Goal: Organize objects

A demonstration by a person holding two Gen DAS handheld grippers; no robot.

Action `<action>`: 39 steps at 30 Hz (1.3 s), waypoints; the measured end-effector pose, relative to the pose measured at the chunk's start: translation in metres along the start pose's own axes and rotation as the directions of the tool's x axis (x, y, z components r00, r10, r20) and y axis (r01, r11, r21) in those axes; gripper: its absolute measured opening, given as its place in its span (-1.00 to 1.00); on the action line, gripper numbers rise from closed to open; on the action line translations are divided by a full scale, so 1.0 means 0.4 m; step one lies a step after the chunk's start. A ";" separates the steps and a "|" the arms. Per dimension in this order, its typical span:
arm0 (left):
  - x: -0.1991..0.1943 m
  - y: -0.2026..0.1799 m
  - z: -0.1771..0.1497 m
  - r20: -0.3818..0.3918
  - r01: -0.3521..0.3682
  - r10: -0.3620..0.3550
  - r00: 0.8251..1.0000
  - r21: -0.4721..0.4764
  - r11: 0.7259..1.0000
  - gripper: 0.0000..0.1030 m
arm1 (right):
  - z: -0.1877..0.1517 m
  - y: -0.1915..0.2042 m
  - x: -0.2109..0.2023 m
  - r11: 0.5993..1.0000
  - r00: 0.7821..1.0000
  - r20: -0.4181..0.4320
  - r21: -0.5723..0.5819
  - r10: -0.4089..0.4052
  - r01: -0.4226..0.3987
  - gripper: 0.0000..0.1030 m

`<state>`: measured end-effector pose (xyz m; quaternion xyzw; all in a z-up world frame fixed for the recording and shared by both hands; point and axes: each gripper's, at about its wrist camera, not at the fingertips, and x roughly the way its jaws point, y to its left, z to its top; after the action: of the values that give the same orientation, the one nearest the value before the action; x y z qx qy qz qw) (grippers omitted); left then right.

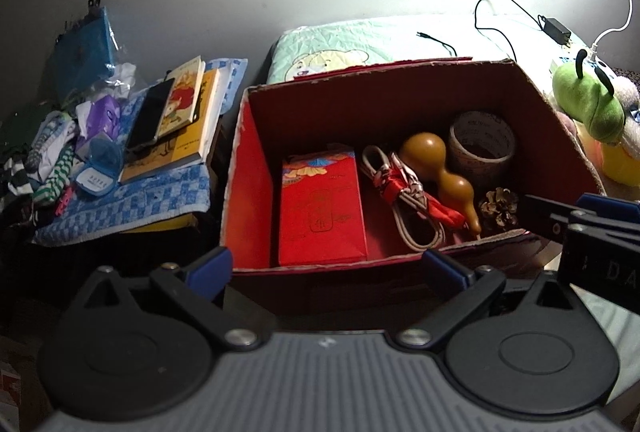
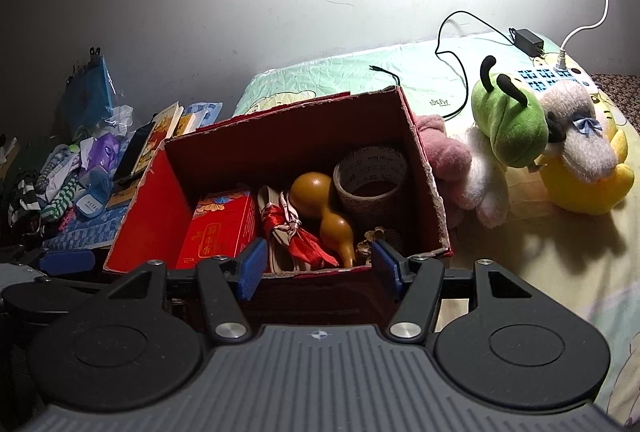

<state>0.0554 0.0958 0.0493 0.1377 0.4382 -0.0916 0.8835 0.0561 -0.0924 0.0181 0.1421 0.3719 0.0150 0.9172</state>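
In the left wrist view, the left gripper (image 1: 326, 266) hangs before the near wall of the cardboard box (image 1: 256, 176), jaws spread wide with nothing between them. Inside, from the left wall: a red packet (image 1: 322, 210), a coiled white cable tied with red ribbon (image 1: 404, 192), a gourd (image 1: 442, 168), a tape roll (image 1: 482, 144) at the far right corner, and a pine cone (image 1: 498, 208) partly behind the right gripper's finger. Left of the box, books (image 1: 188, 112) and a phone (image 1: 150, 114) lie on a blue checked cloth (image 1: 132, 204); the heap beyond is too dark to make out.

In the right wrist view, the right gripper (image 2: 318, 270) stands at the box's near wall, jaws moderately apart and empty, hiding most of the pine cone. A green plush toy (image 2: 510, 124) lies on the bed (image 2: 540, 252); a yellow plush (image 2: 580, 184) sits half covered behind it.
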 end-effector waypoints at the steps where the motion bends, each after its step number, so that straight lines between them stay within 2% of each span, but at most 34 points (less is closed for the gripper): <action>1: 0.001 -0.001 -0.003 -0.010 -0.003 0.003 1.000 0.003 1.000 0.95 | -0.004 -0.002 -0.002 1.000 1.000 -0.008 0.000 0.002 -0.002 0.18; 7: 0.036 -0.007 -0.034 -0.113 0.037 -0.038 0.993 -0.012 0.999 0.95 | -0.036 -0.013 0.004 1.000 0.996 -0.088 0.019 0.018 -0.017 0.18; 22: 0.057 -0.012 -0.051 -0.222 0.074 -0.074 0.972 -0.005 0.997 0.95 | -0.046 -0.007 0.014 0.998 0.981 -0.184 0.043 0.060 -0.053 0.18; 25: 0.035 -0.008 -0.036 -0.202 0.083 -0.080 0.976 0.003 0.997 0.94 | -0.034 -0.008 -0.005 0.997 0.984 -0.163 0.051 0.072 -0.065 0.18; 29: -0.004 -0.002 -0.006 -0.137 0.086 -0.083 0.987 0.017 0.996 0.94 | -0.008 -0.013 -0.030 0.996 0.991 -0.111 0.054 0.072 -0.066 0.18; 34: -0.009 0.006 0.044 -0.088 0.080 -0.080 0.993 -0.004 0.997 0.94 | 0.030 -0.023 -0.033 0.997 0.997 -0.060 0.059 0.056 -0.053 0.18; 39: 0.001 0.006 0.089 -0.017 0.035 -0.035 0.999 -0.016 0.999 0.95 | 0.073 -0.020 -0.013 0.998 0.999 -0.008 0.046 0.043 -0.043 0.18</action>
<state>0.0830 0.0867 0.0698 0.1239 0.4491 -0.1026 0.8789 0.0718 -0.1081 0.0392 0.1712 0.3732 0.0269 0.9114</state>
